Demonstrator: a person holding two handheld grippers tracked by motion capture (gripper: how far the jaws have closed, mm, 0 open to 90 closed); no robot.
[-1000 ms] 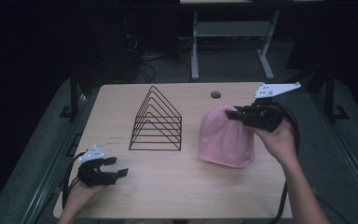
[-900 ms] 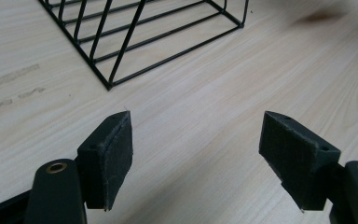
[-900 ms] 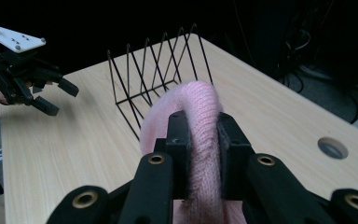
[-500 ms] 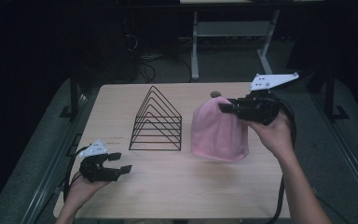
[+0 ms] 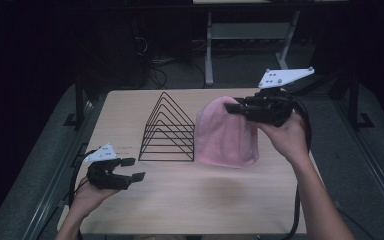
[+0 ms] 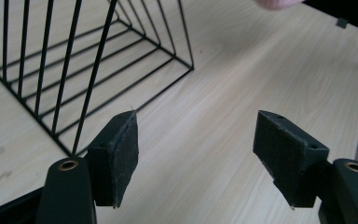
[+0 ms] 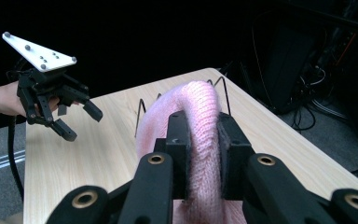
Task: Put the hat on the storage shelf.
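A pink knit hat (image 5: 225, 137) hangs from my right gripper (image 5: 233, 107), which is shut on a fold at its top. Its hem reaches down to the wooden table (image 5: 205, 200). In the right gripper view both pads squeeze the hat's (image 7: 200, 107) ribbed knit at my right gripper (image 7: 200, 140). A black wire rack (image 5: 167, 130) of triangular frames stands just left of the hat. My left gripper (image 5: 136, 169) hovers over the table's front left, open. Its jaws have just been closing a little with nothing between the pads (image 6: 116, 158). Beyond them is the rack (image 6: 74, 70).
The right gripper view has the left gripper (image 7: 81, 121) far off over the table's other side. A metal desk frame (image 5: 210, 50) and cables (image 5: 150, 55) lie on the dark floor behind the table. Bare tabletop (image 6: 261, 70) spreads in front of the rack.
My right gripper has risen and shifted slightly left, drawing the hat up taller and closer to the rack. My left gripper has lifted a little off the table's front left.
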